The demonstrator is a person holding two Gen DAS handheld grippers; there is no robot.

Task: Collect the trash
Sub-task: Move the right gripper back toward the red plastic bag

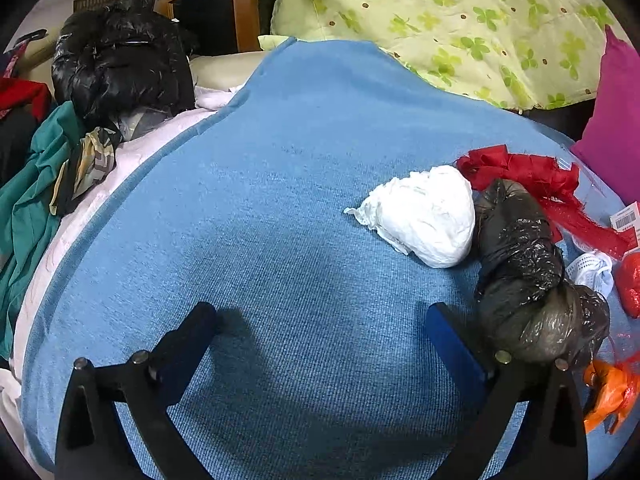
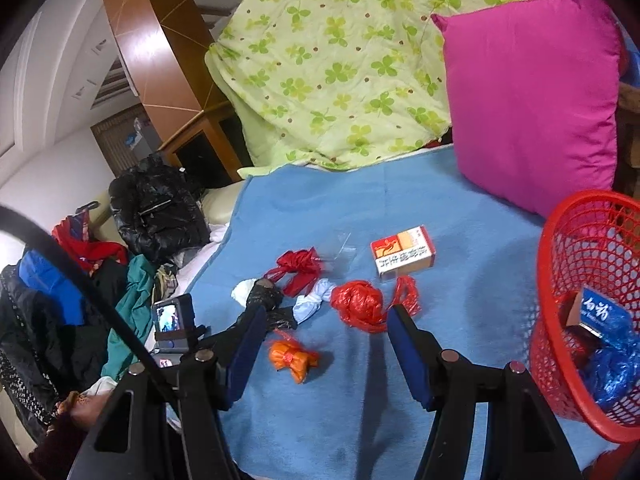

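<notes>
A: Where is the trash sitting?

B: It is lying on the blue blanket [image 2: 460,216], in a loose cluster. Through the right wrist camera, a knotted orange bag [image 2: 294,360] is lying at about 7 o'clock from the red plastic bag [image 2: 358,306], and the red-and-white carton [image 2: 402,252] is resting at 1 o'clock from that bag.

A: And the left gripper [image 1: 320,320]?

B: Its jaws are standing wide, with only bare blanket between them. A twisted black bag [image 1: 520,264] is lying just beside its right-hand finger, and the white crumpled wad [image 1: 424,216] is touching that bag at its 10 o'clock.

A: The right gripper [image 2: 326,322]?

B: It is hanging partly open, gripping nothing, with the orange bag and red bag showing between its fingers. The red mesh basket [image 2: 568,240] is standing at 3 o'clock, holding a blue wrapper [image 2: 612,364]. A magenta pillow [image 2: 532,100] is leaning at 1 o'clock.
</notes>
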